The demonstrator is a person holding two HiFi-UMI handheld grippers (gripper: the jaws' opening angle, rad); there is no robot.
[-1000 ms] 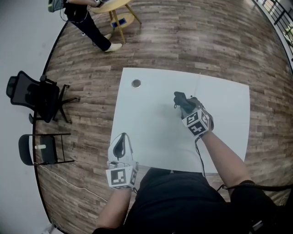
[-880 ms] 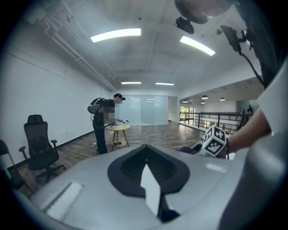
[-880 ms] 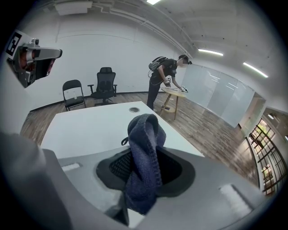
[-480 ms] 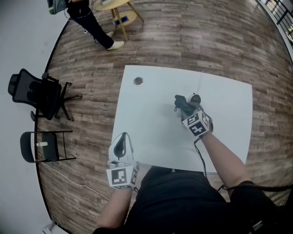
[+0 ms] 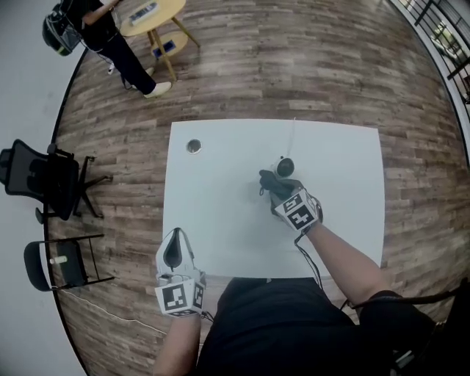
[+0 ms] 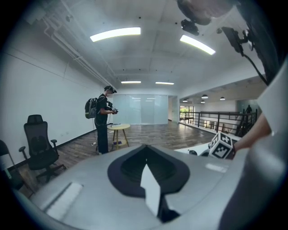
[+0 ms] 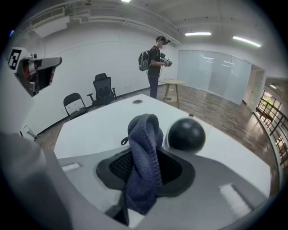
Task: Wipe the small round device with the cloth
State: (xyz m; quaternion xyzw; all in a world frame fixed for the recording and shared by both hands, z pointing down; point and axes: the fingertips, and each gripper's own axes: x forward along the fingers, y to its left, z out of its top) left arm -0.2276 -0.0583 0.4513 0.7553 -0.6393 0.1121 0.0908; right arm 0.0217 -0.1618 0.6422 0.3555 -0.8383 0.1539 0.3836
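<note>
On the white table (image 5: 220, 213), a small black round device (image 5: 285, 167) stands a little right of centre, and a thin cable (image 5: 293, 136) runs from it toward the far edge. My right gripper (image 5: 277, 188) is shut on a dark blue cloth (image 5: 266, 178), just near and left of the device. In the right gripper view the cloth (image 7: 144, 157) hangs folded between the jaws, and its top reaches up beside the device (image 7: 186, 134). My left gripper (image 5: 175, 236) hovers over the table's front left edge. Its jaws are together and hold nothing (image 6: 150, 193).
A round grommet (image 5: 194, 146) is set in the table's far left corner. On the wood floor beyond are a person (image 5: 103, 33) by a small round wooden table (image 5: 150, 13), a black office chair (image 5: 40, 180) and a folding chair (image 5: 55, 264). A railing (image 5: 440, 29) is far right.
The right gripper with the cloth has slid slightly off the round device, which now shows beside the cloth. The head view has shifted. The left gripper has held its place.
</note>
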